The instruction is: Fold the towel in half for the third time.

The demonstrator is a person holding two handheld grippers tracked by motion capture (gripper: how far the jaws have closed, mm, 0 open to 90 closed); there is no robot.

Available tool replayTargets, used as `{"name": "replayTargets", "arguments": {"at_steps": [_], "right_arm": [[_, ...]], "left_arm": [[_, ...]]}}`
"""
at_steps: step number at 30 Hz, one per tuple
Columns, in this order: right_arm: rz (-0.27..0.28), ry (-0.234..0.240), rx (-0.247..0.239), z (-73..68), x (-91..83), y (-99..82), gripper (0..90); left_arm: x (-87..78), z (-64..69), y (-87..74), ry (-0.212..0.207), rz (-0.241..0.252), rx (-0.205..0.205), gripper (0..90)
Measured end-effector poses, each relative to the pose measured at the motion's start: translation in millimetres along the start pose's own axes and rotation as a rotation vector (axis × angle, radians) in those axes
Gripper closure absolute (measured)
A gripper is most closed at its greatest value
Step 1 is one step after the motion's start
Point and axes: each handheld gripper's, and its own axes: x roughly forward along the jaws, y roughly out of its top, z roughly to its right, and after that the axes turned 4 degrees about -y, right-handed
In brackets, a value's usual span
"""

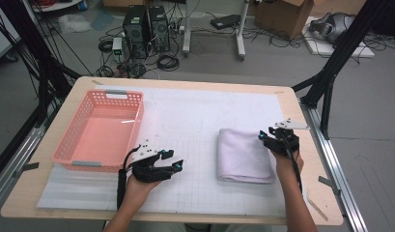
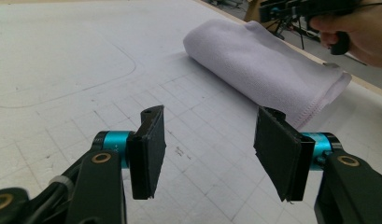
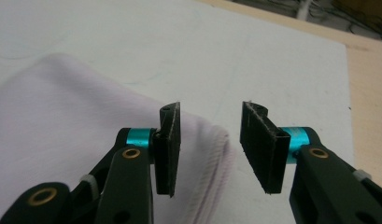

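Basket (image 1: 101, 129) sits left on the table (image 1: 311, 203), folded towel (image 1: 244, 154) right, well apart, both on the mat (image 1: 195, 121).

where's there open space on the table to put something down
Free: the white mat between the pink basket and the folded towel, and the strip beyond the towel. Crowded: the near edge, with the left claw and right claw.

The folded towel (image 1: 245, 155) is a pale lilac, almost white, with a stitched hem of the same shade. The basket (image 1: 99, 130) is salmon pink with a lattice of small holes and grey handles. Both grippers, left (image 1: 172, 166) and right (image 1: 265, 136), are black with teal collars (brass rivets too). The mat (image 1: 195, 121) is white with a faint grid; the table (image 1: 84, 82) edge is light wood.
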Motion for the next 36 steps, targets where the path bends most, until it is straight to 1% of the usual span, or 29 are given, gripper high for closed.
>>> {"name": "replayTargets", "arguments": {"at_steps": [1,2,3,4,5,7,8,10,11,12,14,15,16,17,18,19,20,22,23,24,25,26,27,28,30,31,32,33,36], "right_arm": [[0.014,0.015,0.000,-2.2,-6.2,-1.6,55.6],[0.031,0.046,-0.001,-4.2,-11.1,-4.1,54.6],[0.027,0.080,-0.004,-7.9,-14.7,-6.8,53.8],[0.022,0.100,-0.031,-13.2,-16.6,-9.8,53.9],[0.011,0.121,-0.061,-19.8,-18.3,-13.3,55.5],[-0.010,0.192,-0.092,-32.2,-18.0,-20.7,58.9],[-0.024,0.213,-0.114,-37.2,-16.5,-24.4,59.3],[-0.081,0.232,-0.131,-43.1,-11.7,-32.9,59.0],[-0.090,0.238,-0.123,-42.5,-10.1,-37.8,58.7],[-0.070,0.232,-0.109,-40.1,-12.2,-41.2,57.5],[-0.063,0.205,-0.084,-36.4,-19.4,-44.4,54.6],[-0.053,0.202,-0.084,-35.2,-24.4,-45.7,54.6],[-0.044,0.204,-0.081,-33.9,-29.7,-46.8,54.8],[-0.044,0.204,-0.081,-33.9,-29.7,-46.8,54.8],[-0.035,0.213,-0.082,-31.5,-42.6,-49.1,56.2],[-0.032,0.220,-0.087,-31.1,-46.9,-50.6,57.9],[-0.032,0.225,-0.096,-30.4,-51.8,-53.3,59.0],[-0.057,0.221,-0.109,-28.7,-58.3,-61.1,60.6],[-0.071,0.211,-0.115,-27.7,-60.5,-65.6,61.0],[-0.072,0.208,-0.111,-25.6,-62.2,-69.8,61.0],[-0.072,0.212,-0.091,-23.8,-64.8,-72.5,61.0],[-0.064,0.211,-0.083,-22.4,-67.8,-73.6,60.6],[-0.056,0.206,-0.082,-21.4,-71.6,-73.7,59.6],[-0.036,0.206,-0.074,-20.7,-75.7,-73.5,58.3],[0.001,0.197,-0.063,-19.6,-84.6,-72.2,54.6],[0.019,0.194,-0.052,-19.4,-88.5,-71.6,52.1],[0.037,0.189,-0.044,-19.7,-92.2,-71.5,49.1],[0.053,0.183,-0.042,-19.8,-95.0,-71.5,46.8],[0.074,0.170,-0.051,-19.2,-98.1,-72.7,40.0]], "left_arm": [[0.1,0.1,0.0,0.000,0.001,-0.001,43.4],[0.3,0.2,0.0,0.002,0.003,0.000,43.2],[0.5,0.3,0.0,0.003,0.004,0.000,42.8],[0.6,0.3,0.0,0.002,0.005,-0.001,42.5],[0.9,0.4,0.1,0.002,0.009,-0.001,42.3],[0.9,0.6,0.0,0.003,0.011,0.000,41.7],[0.8,0.7,0.0,0.001,0.011,0.001,41.6],[0.4,1.5,-0.2,0.002,0.013,0.000,41.5],[0.2,1.7,-0.1,0.002,0.014,0.000,41.4],[-0.2,1.8,0.0,0.000,0.015,-0.001,41.4],[-0.8,2.2,-0.1,0.002,0.019,-0.001,41.3],[-0.7,2.0,-0.2,0.000,0.023,0.000,41.0],[-0.7,2.0,-0.2,0.000,0.023,0.000,40.7],[-0.9,1.7,-0.2,-0.001,0.023,-0.003,40.7],[-1.1,1.5,0.1,-0.004,0.031,-0.008,39.0],[-1.0,1.7,0.3,-0.005,0.038,-0.010,37.9],[-1.1,1.8,0.4,-0.006,0.042,-0.010,37.5],[-1.0,2.0,0.3,-0.002,0.045,-0.010,36.1],[-1.0,2.0,0.3,-0.002,0.045,-0.010,35.2],[-1.0,1.9,0.5,-0.002,0.046,-0.009,34.4],[-1.2,2.3,0.7,-0.006,0.052,-0.015,33.9],[-1.2,2.3,0.7,-0.006,0.052,-0.015,33.0],[-1.4,2.1,1.1,-0.005,0.055,-0.017,31.8],[-1.2,1.6,1.3,-0.003,0.054,-0.015,30.4],[-0.5,1.6,1.3,0.013,0.061,-0.013,23.5],[-0.5,1.6,1.3,0.013,0.061,-0.013,21.6],[-1.1,1.3,1.5,0.002,0.065,-0.007,21.3],[-1.8,1.3,1.6,0.001,0.069,-0.007,21.3],[-3.1,0.4,1.9,0.011,0.075,-0.002,21.3]]}}
